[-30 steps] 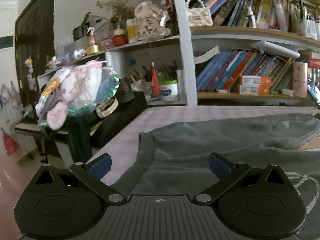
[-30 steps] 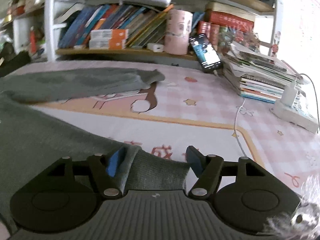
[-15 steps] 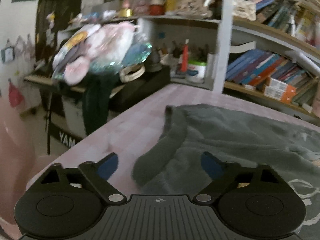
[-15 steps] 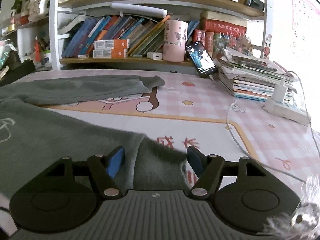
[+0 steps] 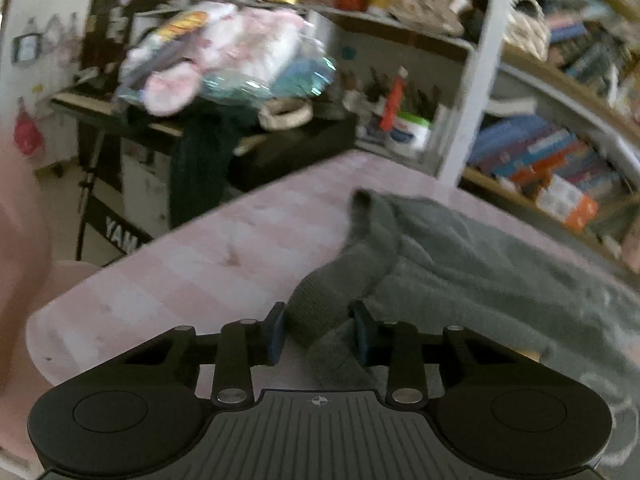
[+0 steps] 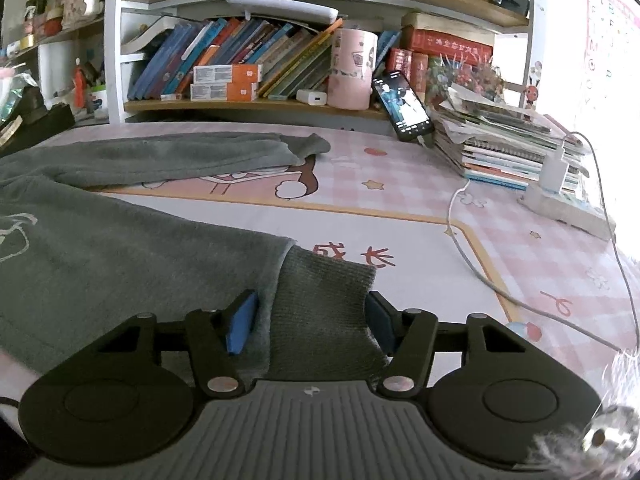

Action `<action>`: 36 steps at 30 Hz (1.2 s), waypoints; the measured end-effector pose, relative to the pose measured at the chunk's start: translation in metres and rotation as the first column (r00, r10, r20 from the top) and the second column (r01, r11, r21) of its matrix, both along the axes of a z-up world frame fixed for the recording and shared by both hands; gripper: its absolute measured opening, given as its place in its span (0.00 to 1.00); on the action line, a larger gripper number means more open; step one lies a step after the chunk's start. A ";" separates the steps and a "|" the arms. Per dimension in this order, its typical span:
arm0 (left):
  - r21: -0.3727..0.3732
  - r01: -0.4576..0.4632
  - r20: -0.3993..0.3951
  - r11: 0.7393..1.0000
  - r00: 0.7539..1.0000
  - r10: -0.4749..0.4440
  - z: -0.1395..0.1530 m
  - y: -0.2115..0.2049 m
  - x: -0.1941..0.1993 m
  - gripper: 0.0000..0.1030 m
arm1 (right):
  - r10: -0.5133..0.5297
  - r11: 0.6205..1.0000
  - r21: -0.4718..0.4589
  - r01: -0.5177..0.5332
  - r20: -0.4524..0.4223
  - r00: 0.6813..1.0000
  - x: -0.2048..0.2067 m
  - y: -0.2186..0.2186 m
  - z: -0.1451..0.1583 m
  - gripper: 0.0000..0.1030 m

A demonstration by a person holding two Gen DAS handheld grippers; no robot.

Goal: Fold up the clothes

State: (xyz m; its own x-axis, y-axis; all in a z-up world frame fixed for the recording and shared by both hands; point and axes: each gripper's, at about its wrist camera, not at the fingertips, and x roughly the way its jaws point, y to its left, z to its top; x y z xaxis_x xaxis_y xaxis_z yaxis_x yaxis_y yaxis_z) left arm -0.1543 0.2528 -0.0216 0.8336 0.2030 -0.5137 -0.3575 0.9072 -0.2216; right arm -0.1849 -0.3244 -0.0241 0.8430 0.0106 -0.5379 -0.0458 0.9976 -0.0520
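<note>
A grey-green sweater (image 5: 480,272) lies spread on the pink table mat (image 5: 224,264). In the left wrist view my left gripper (image 5: 318,334) has its jaws closed in on a ribbed sleeve cuff (image 5: 324,304) near the table's left edge. In the right wrist view the sweater (image 6: 100,248) runs off to the left, and my right gripper (image 6: 310,322) straddles the ribbed hem corner (image 6: 320,300), jaws wide and not pressing it. The other sleeve (image 6: 180,156) lies flat further back.
Bookshelves (image 6: 256,64) stand behind the table. A phone (image 6: 404,106), a stack of books (image 6: 508,144), a power strip (image 6: 568,204) and a white cable (image 6: 472,264) are on the right. A keyboard stand piled with toys (image 5: 224,56) is past the table's left edge.
My left gripper has swung left and closed on the sleeve cuff. My right gripper has moved forward along the hem and stays open.
</note>
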 end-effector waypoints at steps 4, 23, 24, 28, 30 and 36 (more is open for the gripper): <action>0.064 -0.036 -0.012 0.997 0.999 0.037 -0.001 -0.002 0.002 0.32 | 0.033 0.999 0.014 -0.033 -0.008 0.999 0.001 0.006 -0.001 0.55; 0.048 0.032 -0.005 0.998 0.999 -0.032 -0.004 -0.008 0.005 0.32 | -0.071 0.997 -0.025 0.071 0.003 0.997 0.028 -0.010 -0.005 0.54; 0.045 0.033 -0.004 0.998 0.999 -0.033 -0.004 -0.008 0.005 0.32 | -0.072 0.997 -0.022 0.072 0.001 0.997 0.029 -0.010 -0.004 0.54; 0.029 0.029 0.002 0.999 1.000 -0.029 -0.004 -0.003 0.005 0.32 | -0.059 0.998 -0.015 0.059 -0.002 0.998 0.027 -0.008 -0.004 0.54; 0.028 0.027 0.001 0.999 1.000 -0.027 -0.004 -0.001 0.006 0.32 | -0.054 0.998 -0.012 0.054 -0.004 0.999 0.027 -0.007 -0.004 0.54; 0.057 0.022 -0.016 0.998 1.000 -0.021 -0.002 -0.006 0.005 0.36 | -0.055 0.998 -0.013 0.055 -0.002 0.998 0.027 -0.006 -0.003 0.55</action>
